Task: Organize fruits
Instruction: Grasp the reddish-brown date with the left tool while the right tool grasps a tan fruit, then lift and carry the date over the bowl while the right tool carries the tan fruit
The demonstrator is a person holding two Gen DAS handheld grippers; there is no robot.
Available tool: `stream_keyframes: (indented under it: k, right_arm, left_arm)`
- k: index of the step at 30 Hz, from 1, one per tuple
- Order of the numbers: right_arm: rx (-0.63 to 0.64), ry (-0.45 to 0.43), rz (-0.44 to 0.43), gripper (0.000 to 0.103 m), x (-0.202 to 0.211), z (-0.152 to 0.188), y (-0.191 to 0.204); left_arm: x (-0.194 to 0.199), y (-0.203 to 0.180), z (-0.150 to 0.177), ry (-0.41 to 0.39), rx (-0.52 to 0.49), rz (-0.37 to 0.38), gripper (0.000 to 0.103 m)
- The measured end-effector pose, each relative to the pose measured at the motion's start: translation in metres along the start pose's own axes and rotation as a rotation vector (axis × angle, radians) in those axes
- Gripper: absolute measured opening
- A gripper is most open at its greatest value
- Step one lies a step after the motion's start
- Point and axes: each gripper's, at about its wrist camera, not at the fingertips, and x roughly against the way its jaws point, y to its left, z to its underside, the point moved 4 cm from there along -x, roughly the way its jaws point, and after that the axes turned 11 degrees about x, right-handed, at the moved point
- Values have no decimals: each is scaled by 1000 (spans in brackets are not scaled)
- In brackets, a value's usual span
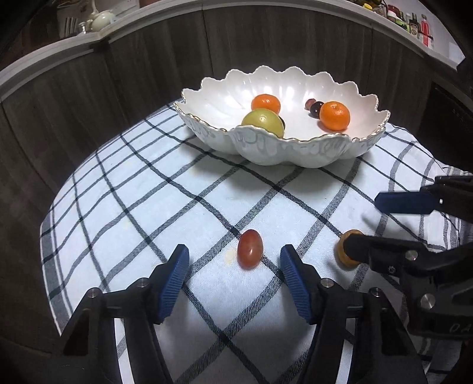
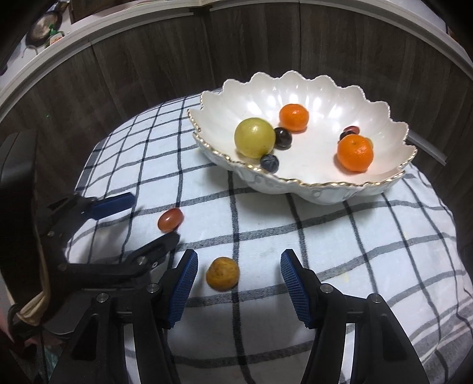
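The right gripper's finger [image 1: 359, 246] hides part of the small orange fruit [image 1: 343, 251], perhaps a kumquat

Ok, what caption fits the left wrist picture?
Open left tongs straddle a red grape on the checked cloth, fruit bowl behind.

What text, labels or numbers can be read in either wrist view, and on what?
"0A": faint raised characters on the housing of the right gripper, at the lower right edge of the left wrist view; partly cut off, so the reading is uncertain.
Bottles on the shelf: labels too small to read.
Green bottle: label blurred.
White scalloped bowl and checked cloth: no text.
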Motion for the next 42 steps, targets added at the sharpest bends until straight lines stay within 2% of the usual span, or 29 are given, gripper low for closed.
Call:
stream_keyframes:
  k: [2,7,9,15,17,42]
  right_arm:
    - [0,18,-10,50,-5,1,0]
    - [-24,46,-31,48,-12,2,-2]
    - [-24,49,-40,45,-14,1,-1]
    - [-23,75,-108,35,-22,3,5]
    - [-20,73,-123,27,-23,2,6]
    - [17,25,-159,25,-7,-4,10]
  left_arm:
    - [-3,0,1,2,-4,10,62]
    - [-11,-3,1,11,-11,39,55]
    - [-14,-3,2,20,-10,52,44]
    - [-15,-3,0,21,-8,77,28]
    - [-15,-4,0,21,-8,81,20]
    - [14,-4,4,25,39,8,19]
